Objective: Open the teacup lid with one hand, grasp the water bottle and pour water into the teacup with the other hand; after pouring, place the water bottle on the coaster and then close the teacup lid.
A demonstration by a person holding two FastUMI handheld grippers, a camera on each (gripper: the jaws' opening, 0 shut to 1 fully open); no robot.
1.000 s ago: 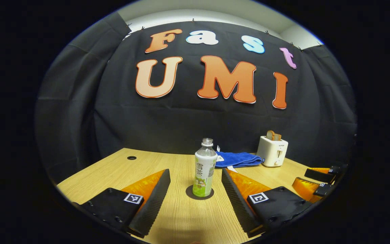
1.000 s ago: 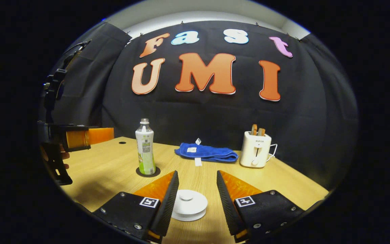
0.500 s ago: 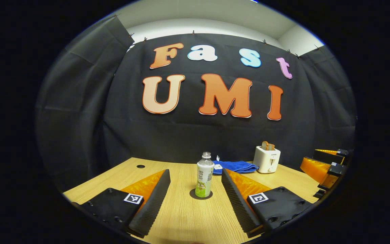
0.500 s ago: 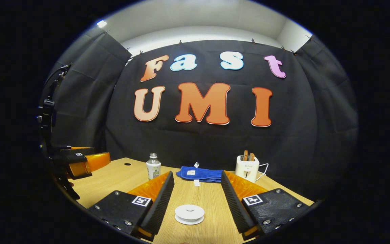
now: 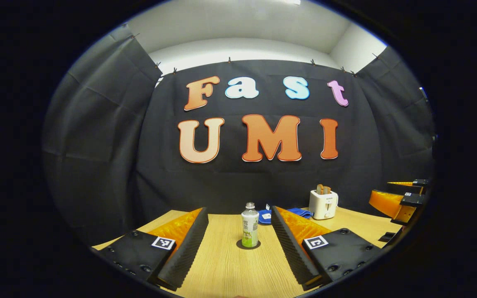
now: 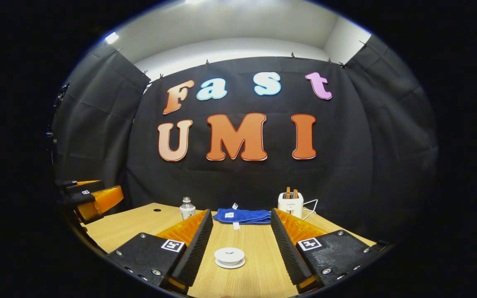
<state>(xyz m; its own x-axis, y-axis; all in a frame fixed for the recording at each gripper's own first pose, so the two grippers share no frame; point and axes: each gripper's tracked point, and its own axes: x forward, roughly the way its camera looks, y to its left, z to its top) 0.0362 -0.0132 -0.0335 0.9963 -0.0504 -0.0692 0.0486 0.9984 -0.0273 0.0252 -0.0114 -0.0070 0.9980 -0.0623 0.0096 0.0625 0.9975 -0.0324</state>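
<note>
Left gripper view: the left gripper [image 5: 239, 225] is seen with its fingers [image 5: 184, 244] spread wide and nothing held between them. At 12 o'clock, framed by the fingers but well apart from them, a clear plastic water bottle with a green-and-white label [image 5: 249, 229] stands upright on a dark round coaster [image 5: 248, 244] on the light wooden tabletop [image 5: 230, 269]. A folded blue cloth [image 5: 294, 212] and a white toaster holding bread slices [image 5: 323, 204] are placed farther back at about 1 o'clock. The right gripper is caught at 3 o'clock, at the view's edge.

Right gripper view: the right gripper [image 6: 242, 225] is likewise wide open and empty. The white round teacup lid with a knob [image 6: 230, 256] is seated level on the teacup, low between the fingers at 6 o'clock, touched by neither. The bottle is partly hidden behind the finger at 11 o'clock; the cloth lies at 12 o'clock and the toaster at 1 o'clock.
</note>
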